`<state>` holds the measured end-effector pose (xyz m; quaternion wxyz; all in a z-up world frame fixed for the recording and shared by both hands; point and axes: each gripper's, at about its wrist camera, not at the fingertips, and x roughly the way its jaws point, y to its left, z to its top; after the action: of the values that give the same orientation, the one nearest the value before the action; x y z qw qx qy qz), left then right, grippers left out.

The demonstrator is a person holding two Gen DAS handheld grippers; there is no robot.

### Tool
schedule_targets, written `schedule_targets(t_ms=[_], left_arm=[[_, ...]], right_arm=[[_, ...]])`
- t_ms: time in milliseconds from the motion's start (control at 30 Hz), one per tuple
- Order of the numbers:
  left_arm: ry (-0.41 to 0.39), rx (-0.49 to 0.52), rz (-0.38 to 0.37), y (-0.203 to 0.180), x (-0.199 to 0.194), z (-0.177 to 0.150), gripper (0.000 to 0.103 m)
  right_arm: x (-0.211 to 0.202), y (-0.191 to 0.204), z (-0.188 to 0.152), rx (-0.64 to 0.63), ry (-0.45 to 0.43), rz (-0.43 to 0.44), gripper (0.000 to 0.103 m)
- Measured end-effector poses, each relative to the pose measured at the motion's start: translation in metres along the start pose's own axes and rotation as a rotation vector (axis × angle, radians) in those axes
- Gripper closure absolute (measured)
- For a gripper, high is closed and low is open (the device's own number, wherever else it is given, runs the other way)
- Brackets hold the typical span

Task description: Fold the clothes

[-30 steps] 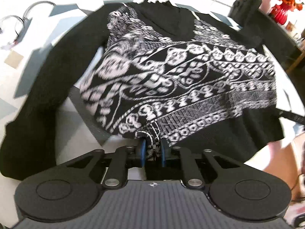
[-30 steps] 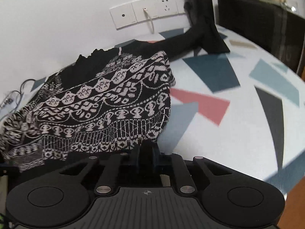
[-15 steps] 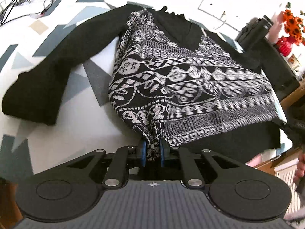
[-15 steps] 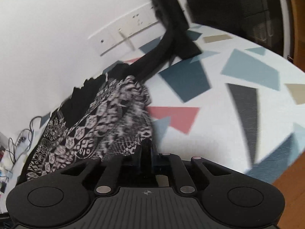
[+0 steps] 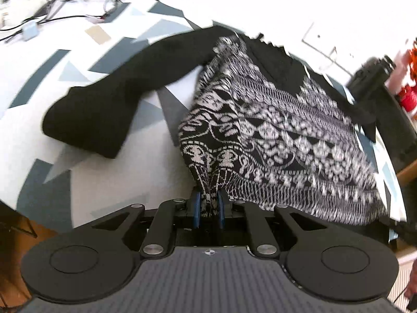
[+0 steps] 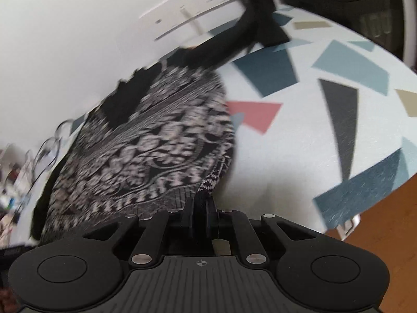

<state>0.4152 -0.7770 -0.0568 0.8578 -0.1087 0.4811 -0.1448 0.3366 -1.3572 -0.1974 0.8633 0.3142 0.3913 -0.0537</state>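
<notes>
A black sweater with a black-and-white patterned front lies on a table covered with a white cloth printed with coloured triangles. My left gripper is shut on the sweater's patterned hem corner. One black sleeve stretches out to the left. In the right wrist view the same sweater lies to the left, and my right gripper is shut on the other hem corner. The other black sleeve runs back toward the wall.
Cables lie at the table's far left. Wall sockets sit behind the sweater. A dark chair stands at the table's right end. Red flowers and a black bottle are at the far right. The wooden floor shows beyond the table edge.
Both grippers have pulled back and lifted with the hem still held, so more of the table shows and the left sleeve lies further away. Both views are blurred by motion.
</notes>
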Motion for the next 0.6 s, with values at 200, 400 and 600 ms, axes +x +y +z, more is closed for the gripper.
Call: schedule_targets(t_ms=[200, 400, 600], left_arm=[[0.073, -0.034, 0.008, 0.005, 0.006, -0.011, 0.088], [0.09, -0.025, 0.078, -0.003, 0.006, -0.011, 0.049], [-0.029, 0.141, 0.138, -0.047, -0.02, 0.005, 0.023]], right_arm=[[-0.004, -0.009, -0.009, 0.024, 0.012, -0.073, 0.096], [-0.006, -0.014, -0.012, 0.031, 0.016, -0.146, 0.087], [-0.024, -0.007, -0.005, 0.123, -0.028, -0.206, 0.035]])
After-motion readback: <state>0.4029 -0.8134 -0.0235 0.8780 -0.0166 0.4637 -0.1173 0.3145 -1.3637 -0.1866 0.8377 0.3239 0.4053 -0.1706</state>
